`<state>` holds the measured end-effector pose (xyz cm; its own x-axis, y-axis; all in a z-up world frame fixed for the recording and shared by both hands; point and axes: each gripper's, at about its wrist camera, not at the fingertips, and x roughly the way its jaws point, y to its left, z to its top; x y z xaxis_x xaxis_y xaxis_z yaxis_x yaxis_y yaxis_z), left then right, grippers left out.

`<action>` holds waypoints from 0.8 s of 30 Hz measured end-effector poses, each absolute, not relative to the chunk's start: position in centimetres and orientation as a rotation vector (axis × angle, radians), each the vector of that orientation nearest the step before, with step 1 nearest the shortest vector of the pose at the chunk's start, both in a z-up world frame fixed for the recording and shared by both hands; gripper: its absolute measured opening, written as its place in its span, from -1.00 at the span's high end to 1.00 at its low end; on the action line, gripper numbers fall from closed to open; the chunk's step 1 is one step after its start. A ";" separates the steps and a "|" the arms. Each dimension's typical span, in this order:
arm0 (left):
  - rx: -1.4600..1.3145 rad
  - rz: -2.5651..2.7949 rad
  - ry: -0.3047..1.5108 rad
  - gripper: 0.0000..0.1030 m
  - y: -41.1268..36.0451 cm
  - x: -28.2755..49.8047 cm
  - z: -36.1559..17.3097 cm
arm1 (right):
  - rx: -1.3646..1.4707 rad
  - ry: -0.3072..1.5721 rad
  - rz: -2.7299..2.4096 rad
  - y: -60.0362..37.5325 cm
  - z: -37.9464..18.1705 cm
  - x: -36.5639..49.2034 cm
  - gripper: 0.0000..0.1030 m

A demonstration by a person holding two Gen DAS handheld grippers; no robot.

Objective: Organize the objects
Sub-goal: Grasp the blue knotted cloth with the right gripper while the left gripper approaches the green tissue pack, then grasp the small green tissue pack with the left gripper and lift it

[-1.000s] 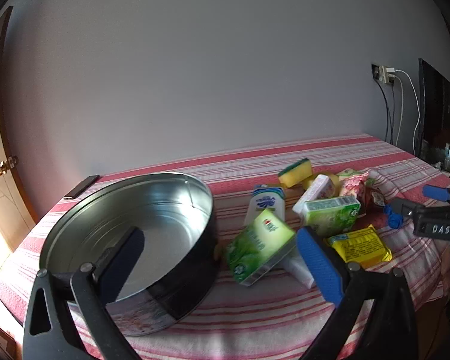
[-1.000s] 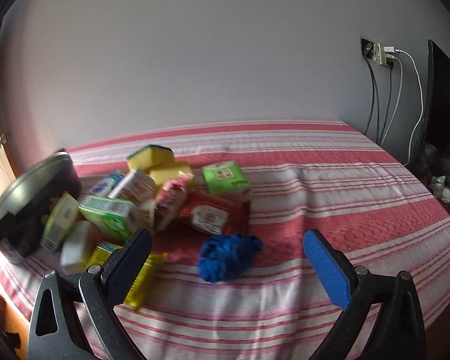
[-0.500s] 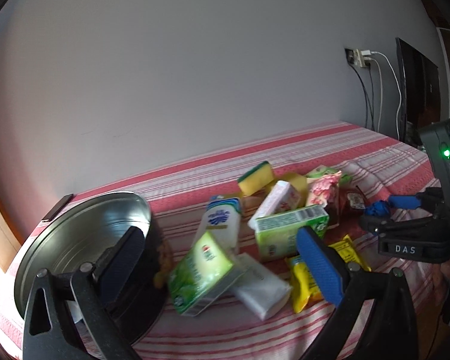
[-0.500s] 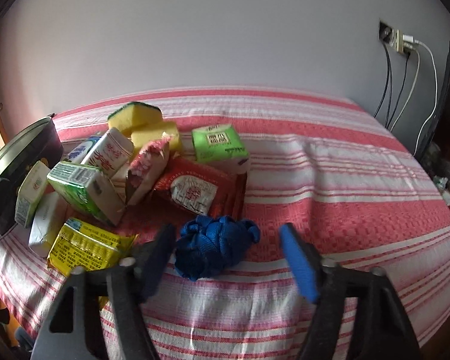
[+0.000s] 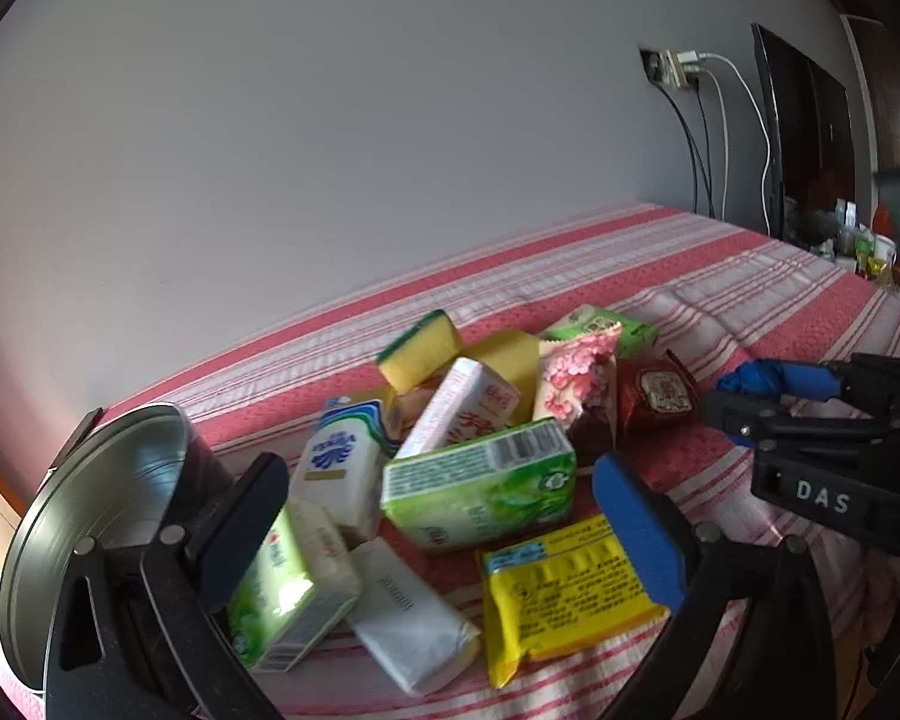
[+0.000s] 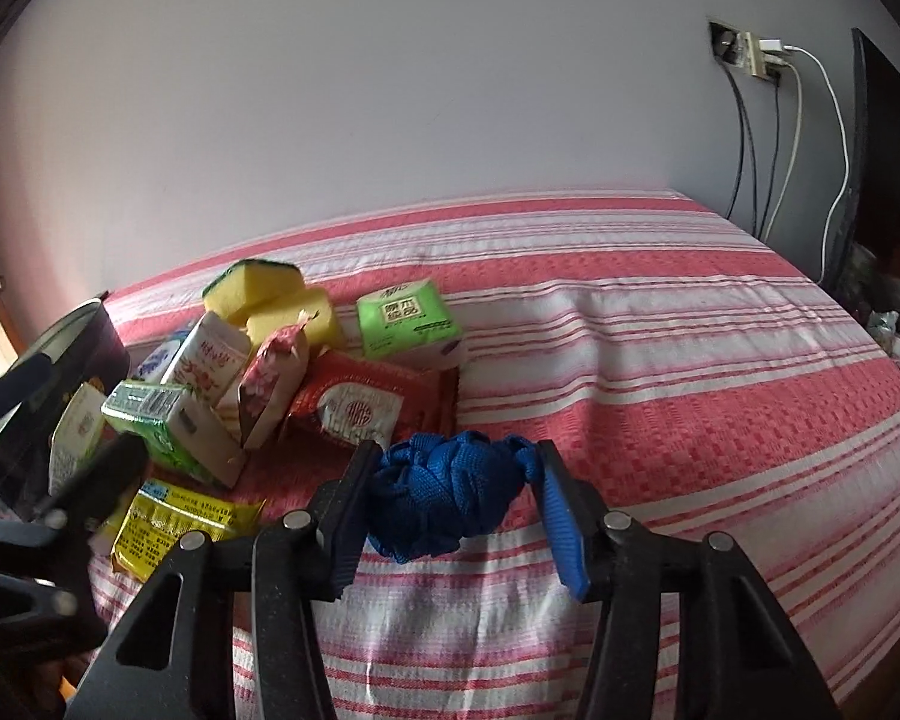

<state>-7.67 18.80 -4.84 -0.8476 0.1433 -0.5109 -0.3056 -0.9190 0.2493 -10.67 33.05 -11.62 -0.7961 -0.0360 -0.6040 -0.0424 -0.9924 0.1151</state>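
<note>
- The right tool [image 6: 457, 516] has its two fingers closed in against the sides of the blue woven strap bundle [image 6: 450, 495], which sits on the striped bedspread [image 6: 660, 372] at the near edge of the pile; whether the bundle is already lifted off the cloth cannot be told.
- The left tool [image 5: 444, 528] is spread wide and holds nothing; it hangs above the green tissue pack [image 5: 480, 483] and the yellow packet [image 5: 570, 582].
- The bundle looks soft and light, and will likely squash under pressure, so a grip across its thick middle seems safest; loose loops could slip out.
- The tissue packs, the sponges [image 6: 270, 300] and the red sachet [image 6: 360, 408] also look light; the film wrappers may be slippery.
- The round metal tin [image 5: 108, 516] stands at the left of the pile, presumably the container for the things; its near side is hidden behind the left tool.
- Print on most packs is too small to read.
- The far side of the bundle is hidden.
</note>
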 end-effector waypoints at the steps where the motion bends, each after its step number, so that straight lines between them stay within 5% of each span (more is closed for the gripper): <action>1: -0.739 2.766 0.482 -1.00 19.0 -7.9 -5.0 | -0.998 0.190 2.966 33.0 -11.6 -10.6 -0.04; 13: -0.843 2.692 0.465 -0.97 19.3 -9.6 -5.5 | -0.989 0.178 2.978 32.9 -11.6 -10.8 -0.04; 19: -0.858 2.677 0.467 -0.47 19.4 -9.8 -5.8 | -0.989 0.173 2.977 32.8 -11.7 -10.8 -0.04; 24: -0.828 2.688 0.445 -0.45 19.0 -9.5 -5.5 | -0.962 0.173 2.984 32.9 -11.6 -10.5 -0.04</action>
